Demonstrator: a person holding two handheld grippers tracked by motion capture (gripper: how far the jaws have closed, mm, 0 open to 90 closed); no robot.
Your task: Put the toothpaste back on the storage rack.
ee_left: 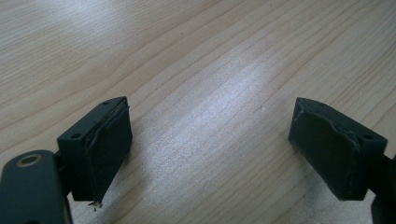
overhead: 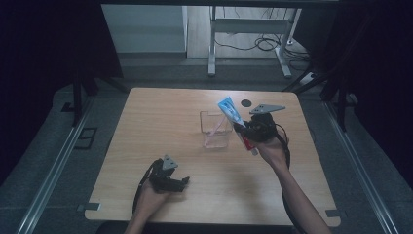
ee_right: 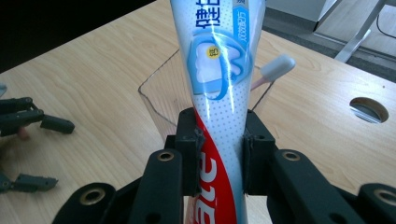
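Black pads of the right tongs (ee_right: 219, 154) are clamped on a toothpaste tube (ee_right: 218, 88), pressing it from both sides near its red lower part, with the wider blue and white end rising away from them. From the high view, the right tongs (overhead: 242, 130) hold the tube (overhead: 232, 113) slantwise above the worktop (overhead: 146, 126), its upper end leaning over a clear plastic box (overhead: 215, 129) that stands near the middle of the wood. A pink toothbrush (ee_right: 275, 69) leans inside that box (ee_right: 161, 100), its white head above the rim. A round hole (overhead: 246, 103) sits in the worktop beyond the box. The left tongs (overhead: 181, 184) rest low at the near edge, well apart from the box, jaws spread with bare wood between them.
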